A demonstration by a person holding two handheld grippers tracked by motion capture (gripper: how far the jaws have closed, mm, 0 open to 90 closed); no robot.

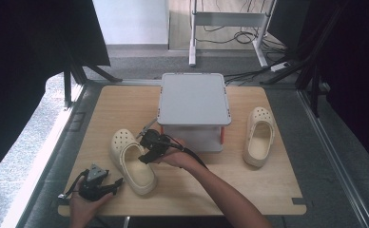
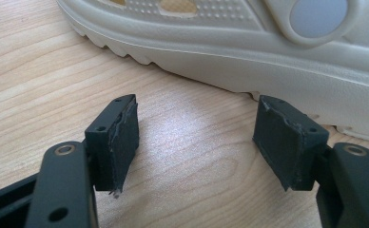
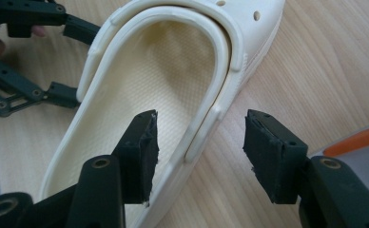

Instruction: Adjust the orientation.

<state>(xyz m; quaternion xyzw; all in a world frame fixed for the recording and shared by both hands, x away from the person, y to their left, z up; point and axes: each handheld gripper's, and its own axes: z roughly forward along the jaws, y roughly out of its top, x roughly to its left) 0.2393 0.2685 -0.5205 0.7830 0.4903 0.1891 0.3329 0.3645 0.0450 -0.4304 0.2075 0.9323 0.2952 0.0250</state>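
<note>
Surface [image 1: 249,185]: a light wooden board with rounded corners, carrying two cream clogs and a grey stand.
Near clog [image 1: 131,161]: lies on the surface at the person's left of centre, toe with its holes pointing away from the person, heel toward the near edge. In the right gripper view [image 3: 140,85] its open foot bed and rim run up the middle. In the left gripper view [image 2: 268,52] its ribbed sole edge and a round strap rivet cross the top.
Far clog [image 1: 259,136]: lies on the surface to the right of the stand, well apart from the near clog, toe away from the person.
Stand [image 1: 194,100]: a grey square-topped platform on short legs with orange at the corners, at the middle back of the surface, just behind the near clog's toe.
Right gripper [image 3: 199,147]: held in the person's right hand [image 1: 175,156] over the near clog's right side. Its jaws stand wide apart, astride the clog's side wall, one inside over the foot bed and one outside over the wood, not closed on it.
Left gripper [image 2: 197,140]: held in the left hand [image 1: 85,199] low at the near left corner of the surface, just beside the clog's heel. Its jaws are spread wide with only bare wood between them, holding nothing.
</note>
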